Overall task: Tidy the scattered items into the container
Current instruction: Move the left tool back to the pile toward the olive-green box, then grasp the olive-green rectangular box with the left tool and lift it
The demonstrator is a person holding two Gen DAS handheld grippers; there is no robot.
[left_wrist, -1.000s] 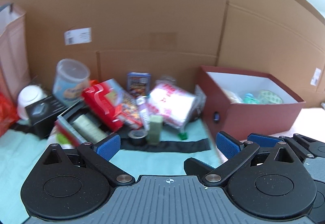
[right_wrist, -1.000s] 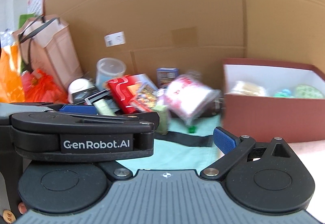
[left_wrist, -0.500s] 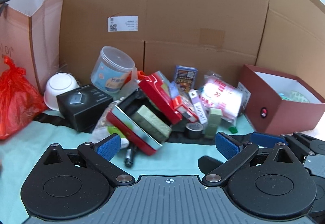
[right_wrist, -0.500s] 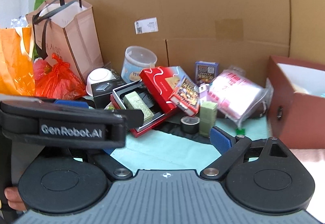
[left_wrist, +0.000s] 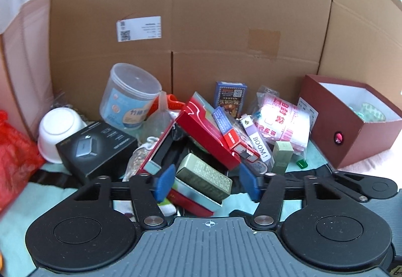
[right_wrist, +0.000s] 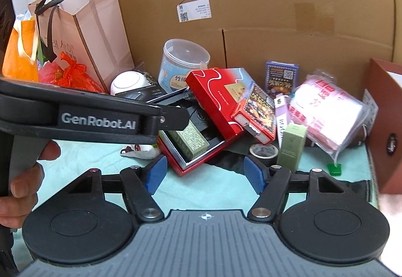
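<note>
Left gripper is held open around the olive-green rectangular carton; right gripper is open, empty. Leaning red lid may be dislodged.

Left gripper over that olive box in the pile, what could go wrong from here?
The left gripper is open, its jaws on either side of the olive box. The box lies tilted in an open red case, so it may slip. The red lid leaning just behind could topple.
</note>
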